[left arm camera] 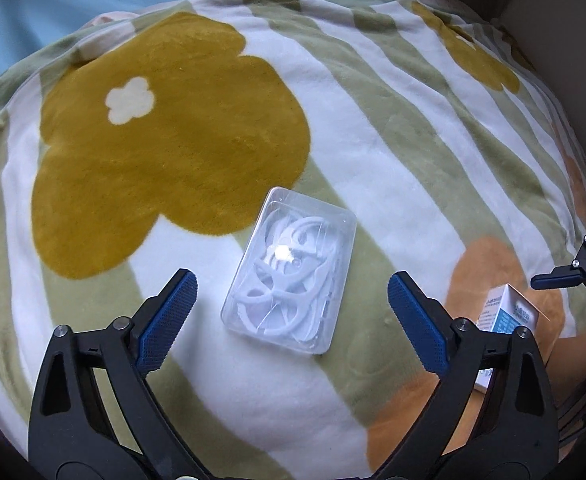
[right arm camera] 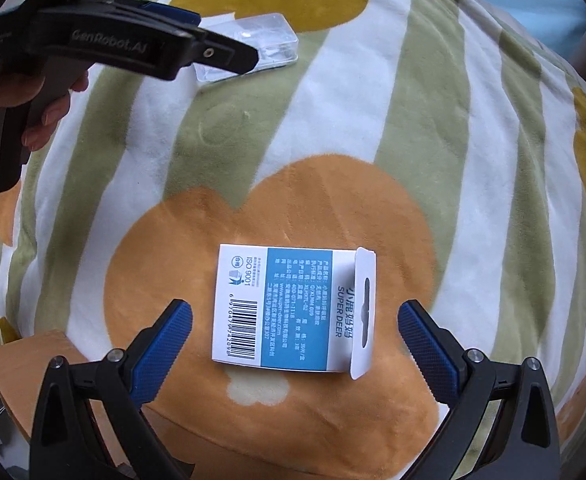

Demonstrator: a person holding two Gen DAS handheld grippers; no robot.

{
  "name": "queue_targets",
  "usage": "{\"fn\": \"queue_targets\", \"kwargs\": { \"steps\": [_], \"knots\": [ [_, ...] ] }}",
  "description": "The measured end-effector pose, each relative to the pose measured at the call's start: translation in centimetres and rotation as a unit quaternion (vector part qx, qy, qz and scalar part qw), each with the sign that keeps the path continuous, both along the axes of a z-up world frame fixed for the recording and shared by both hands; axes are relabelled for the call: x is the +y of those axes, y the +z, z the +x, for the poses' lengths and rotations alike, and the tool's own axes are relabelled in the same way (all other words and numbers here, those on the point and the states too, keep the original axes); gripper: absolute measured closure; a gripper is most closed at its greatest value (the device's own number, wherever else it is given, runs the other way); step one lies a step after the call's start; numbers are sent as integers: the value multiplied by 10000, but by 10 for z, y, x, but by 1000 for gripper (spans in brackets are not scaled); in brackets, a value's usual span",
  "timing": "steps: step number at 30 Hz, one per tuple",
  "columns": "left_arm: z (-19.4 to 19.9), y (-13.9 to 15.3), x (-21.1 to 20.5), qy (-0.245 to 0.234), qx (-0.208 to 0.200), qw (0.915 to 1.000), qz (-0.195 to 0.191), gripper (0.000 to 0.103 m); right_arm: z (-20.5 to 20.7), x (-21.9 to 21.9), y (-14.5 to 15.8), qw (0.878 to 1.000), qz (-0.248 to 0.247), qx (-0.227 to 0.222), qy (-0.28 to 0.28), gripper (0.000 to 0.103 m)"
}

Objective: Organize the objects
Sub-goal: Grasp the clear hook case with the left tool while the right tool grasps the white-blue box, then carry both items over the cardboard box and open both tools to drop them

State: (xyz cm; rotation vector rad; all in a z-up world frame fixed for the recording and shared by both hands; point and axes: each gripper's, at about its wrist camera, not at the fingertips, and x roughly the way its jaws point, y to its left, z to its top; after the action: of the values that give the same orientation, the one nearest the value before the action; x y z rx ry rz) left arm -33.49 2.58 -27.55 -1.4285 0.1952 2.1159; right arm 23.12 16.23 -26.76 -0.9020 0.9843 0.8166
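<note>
Clear plastic case (left arm camera: 291,270) of white picks and blue-and-white carton (right arm camera: 293,308) lie apart mid-blanket (left arm camera: 393,128), each framed by a spread, empty gripper, left (left arm camera: 291,312) and right (right arm camera: 295,334): approach step, so next lower and pinch.

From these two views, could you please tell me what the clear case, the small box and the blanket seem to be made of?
Clear case: likely hard glossy plastic; see-through, with a bright glare spot.
Small box: thin printed card, probably; crisp folds and a punched hang tab.
Blanket: soft matte fleece, apparently; fuzzy nap and rounded folds.
</note>
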Motion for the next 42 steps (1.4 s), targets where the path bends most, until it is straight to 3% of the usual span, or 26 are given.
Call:
{"fn": "queue_targets", "kwargs": {
  "steps": [4, 6, 8, 11, 25, 37, 42],
  "knots": [
    [-6, -10, 6, -83, -13, 9999, -109, 22, 4, 2, -7, 9999, -123, -48, -8, 1],
    [-8, -14, 8, -123, -22, 9998, -181, 28, 8, 3, -10, 9998, -172, -34, -80, 4],
    [-10, -15, 9, -147, 19, 9996, -234, 44, 11, 2, -12, 9997, -172, 91, -138, 10],
    [-12, -14, 10, -187, 25, 9996, -214, 51, 14, 2, -15, 9993, -167, 287, -176, 18],
    [5, 9, 2, -215, 220, 9994, -143, 52, 4, -15, 1, 9987, -158, 172, -449, 18],
    [46, 76, -19, 30, 583, 9983, 37, 52, -24, -44, 49, 9983, 293, 0, -509, 18],
    [76, 110, -25, 153, 748, 9971, 44, 52, -38, -30, 80, 9978, 518, -183, -383, 18]
  ]
}}
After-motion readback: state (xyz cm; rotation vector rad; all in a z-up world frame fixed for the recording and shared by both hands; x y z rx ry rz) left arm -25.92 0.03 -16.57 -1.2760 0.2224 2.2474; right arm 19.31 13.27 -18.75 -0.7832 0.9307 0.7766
